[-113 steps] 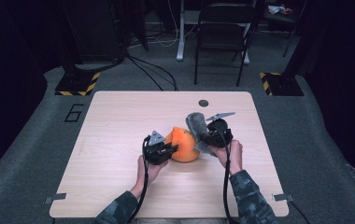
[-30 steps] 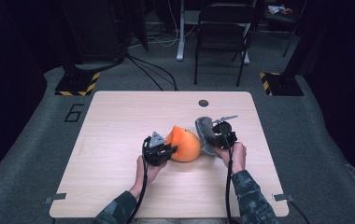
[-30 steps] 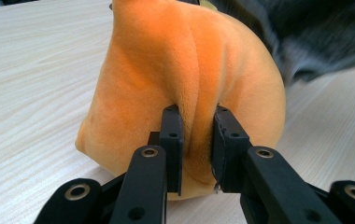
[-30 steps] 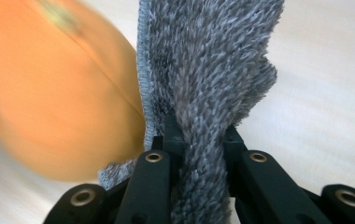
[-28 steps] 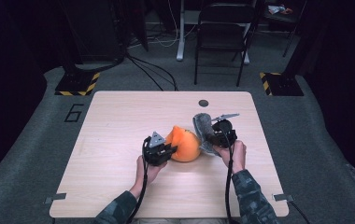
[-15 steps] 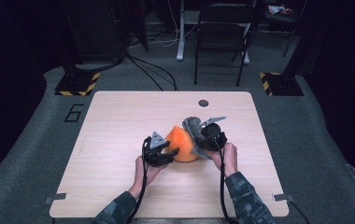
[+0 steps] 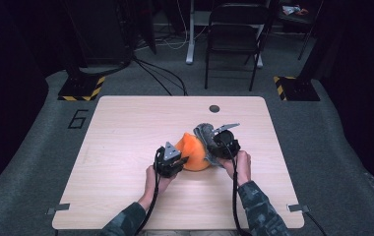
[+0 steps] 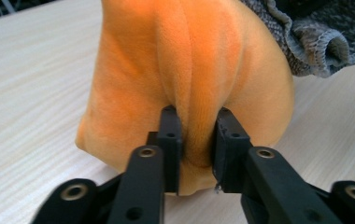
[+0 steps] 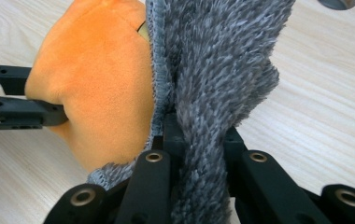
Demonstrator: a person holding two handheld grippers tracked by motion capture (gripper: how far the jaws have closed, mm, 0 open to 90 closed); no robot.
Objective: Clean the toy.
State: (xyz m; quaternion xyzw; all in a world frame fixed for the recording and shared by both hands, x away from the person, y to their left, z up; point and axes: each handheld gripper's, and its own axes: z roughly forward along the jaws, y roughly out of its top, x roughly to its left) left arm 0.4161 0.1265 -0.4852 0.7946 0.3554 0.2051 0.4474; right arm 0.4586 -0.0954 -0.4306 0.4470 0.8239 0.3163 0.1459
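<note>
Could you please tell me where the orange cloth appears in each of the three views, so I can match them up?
High view: the orange cloth sits at table centre, between both grippers.
Left gripper view: it fills the middle, pinched in the jaws.
Right gripper view: it lies left of centre.
Shared landmark: the grey cloth touching it.

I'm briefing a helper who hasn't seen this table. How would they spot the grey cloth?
On the light wooden table, look just right of centre. The grey cloth stands bunched against the orange cloth, pinched in the right tongs. It is fuzzy grey; its neighbour is smooth orange.
</note>
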